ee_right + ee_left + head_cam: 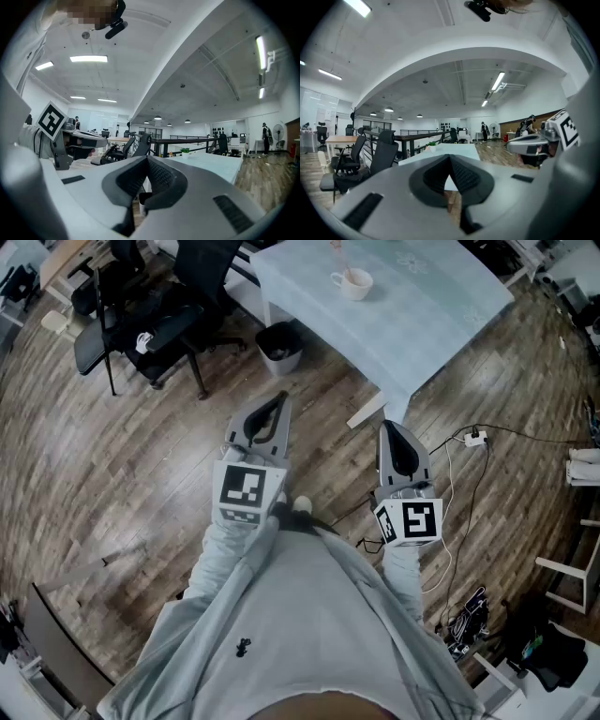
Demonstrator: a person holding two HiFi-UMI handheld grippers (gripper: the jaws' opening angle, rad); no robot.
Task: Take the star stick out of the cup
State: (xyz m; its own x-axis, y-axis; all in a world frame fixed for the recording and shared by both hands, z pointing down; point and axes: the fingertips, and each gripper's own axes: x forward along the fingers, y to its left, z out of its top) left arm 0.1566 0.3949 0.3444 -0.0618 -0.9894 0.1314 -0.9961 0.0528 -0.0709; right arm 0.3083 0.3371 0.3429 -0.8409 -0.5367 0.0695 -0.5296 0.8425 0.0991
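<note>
A white cup (352, 283) stands on the pale table (422, 306) at the far side, with a thin stick (337, 255) rising from it; its star end is not visible. Both grippers hover over the wooden floor, well short of the table and apart from the cup. My left gripper (279, 401) is shut and holds nothing; its pads meet in the left gripper view (450, 161). My right gripper (390, 429) is also shut and holds nothing, jaws together in the right gripper view (147, 164). Each gripper shows in the other's view.
Black office chairs (150, 315) stand at the far left, and a dark waste bin (279, 348) sits beside the table's near left corner. A power strip with cables (473, 437) lies on the floor to the right. A table leg (367, 409) slants between the grippers.
</note>
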